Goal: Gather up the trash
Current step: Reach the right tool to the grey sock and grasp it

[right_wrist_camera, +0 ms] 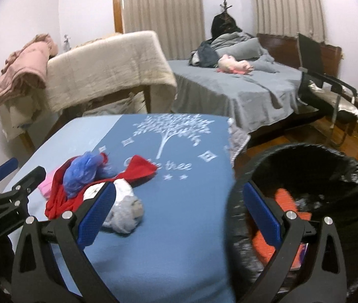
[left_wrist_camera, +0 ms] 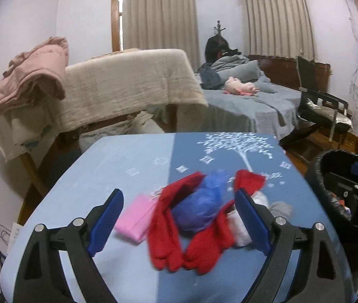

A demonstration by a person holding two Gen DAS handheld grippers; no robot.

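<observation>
Left wrist view: left gripper (left_wrist_camera: 179, 217) hangs low over the blue table (left_wrist_camera: 118, 166), jaws spread wide and holding nothing.
Left wrist, pile: blue bag (left_wrist_camera: 201, 202) sits between the spread fingers, on top of red gloves (left_wrist_camera: 171, 229); pink pack (left_wrist_camera: 134, 218) lies just left of the gloves, grey wad (left_wrist_camera: 281, 208) to the right past the right finger.
Left wrist, bin: black-lined bin (left_wrist_camera: 330, 156) stands at the table's right edge, with the other gripper over it.
Right wrist view: right gripper (right_wrist_camera: 179, 217) straddles the table edge and the bin (right_wrist_camera: 305, 151), jaws spread and empty.
Right wrist, bin contents: orange item (right_wrist_camera: 283, 195) already lies inside.
Right wrist, table: blue bag (right_wrist_camera: 80, 174), red gloves (right_wrist_camera: 60, 199) and grey wad (right_wrist_camera: 124, 213) remain on the cloth, well apart from the bin.
Step in hand: left gripper appears lined up to pick the blue bag.
Next move: likely lower, close on the bag alone without snagging the gloves beneath, then carry it right to the bin.
</observation>
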